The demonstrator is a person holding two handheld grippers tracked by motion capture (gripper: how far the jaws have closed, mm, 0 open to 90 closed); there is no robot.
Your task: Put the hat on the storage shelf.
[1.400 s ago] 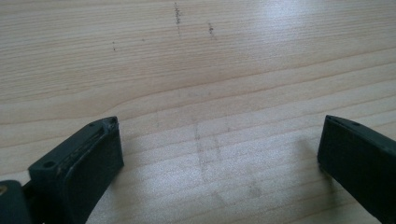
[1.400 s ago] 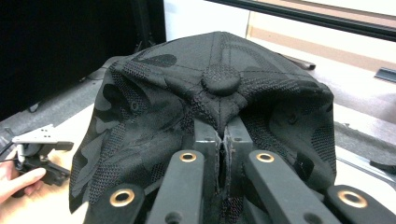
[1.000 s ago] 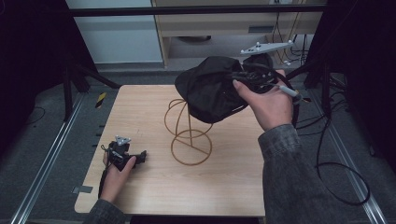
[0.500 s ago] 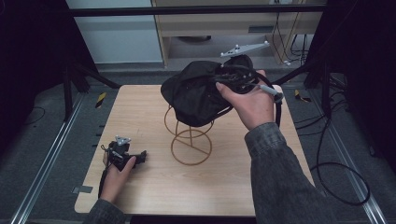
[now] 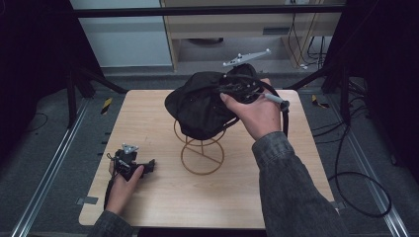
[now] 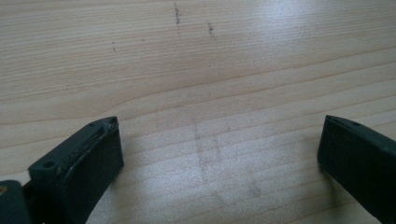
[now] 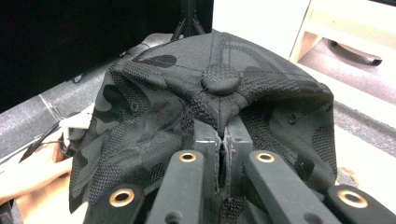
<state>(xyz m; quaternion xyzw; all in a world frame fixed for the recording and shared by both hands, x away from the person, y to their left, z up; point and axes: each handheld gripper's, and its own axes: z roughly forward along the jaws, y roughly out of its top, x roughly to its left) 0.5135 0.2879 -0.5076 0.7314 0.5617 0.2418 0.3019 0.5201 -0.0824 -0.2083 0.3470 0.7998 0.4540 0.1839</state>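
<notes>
A black camouflage cap (image 5: pixel 200 106) hangs over the top of a gold wire stand (image 5: pixel 201 153) in the middle of the wooden table (image 5: pixel 153 113). My right gripper (image 5: pixel 236 89) is shut on the cap's crown fabric; in the right gripper view its jaws pinch the cloth just below the cap's top button (image 7: pixel 220 78). Whether the cap rests on the stand I cannot tell. My left gripper (image 5: pixel 147 166) lies low on the table at the front left, open, with bare wood between its jaws (image 6: pixel 219 154).
Metal rails (image 5: pixel 49 168) run along both sides of the table. Cables (image 5: pixel 356 182) trail on the floor at the right. A pale cabinet (image 5: pixel 222 29) stands beyond the far edge. Bare tabletop lies left of the stand and in front of it.
My right gripper has carried the cap leftward and slightly down, from beside the stand's right to over its top. The left gripper has stayed put.
</notes>
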